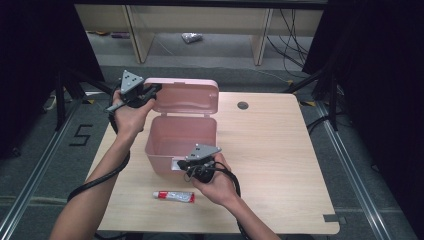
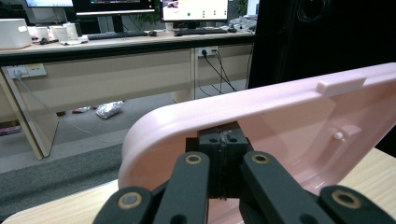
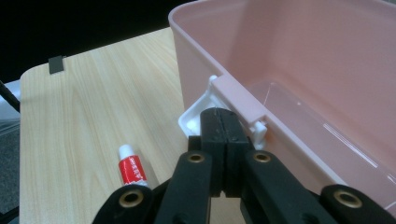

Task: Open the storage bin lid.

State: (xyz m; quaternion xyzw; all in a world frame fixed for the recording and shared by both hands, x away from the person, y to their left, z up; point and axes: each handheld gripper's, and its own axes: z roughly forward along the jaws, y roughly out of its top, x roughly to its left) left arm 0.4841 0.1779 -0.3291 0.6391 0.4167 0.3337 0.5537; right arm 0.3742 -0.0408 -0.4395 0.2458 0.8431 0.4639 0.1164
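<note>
worktop (image 1: 280, 165): wood, box sits left of centre.
box (image 1: 167, 145): pink plastic, stiff, prob. light, smooth walls; may slide if pushed. Empty inside.
lid (image 1: 187, 97): up, hinged at back; take by rim edge.
latch (image 3: 198, 114): white, front wall; small, likely fragile.
tube (image 1: 173, 196): just in front of box, apart; not blocking.
left tool (image 2: 224, 161): clenched, at lid corner.
right tool (image 3: 224, 135): clenched, at latch.

A pale pink box (image 1: 181, 137) with white latch (image 3: 201, 114) is sitting on the light woodgrain bench (image 1: 270, 150) beside a red-and-white tube (image 1: 173, 196).
</note>
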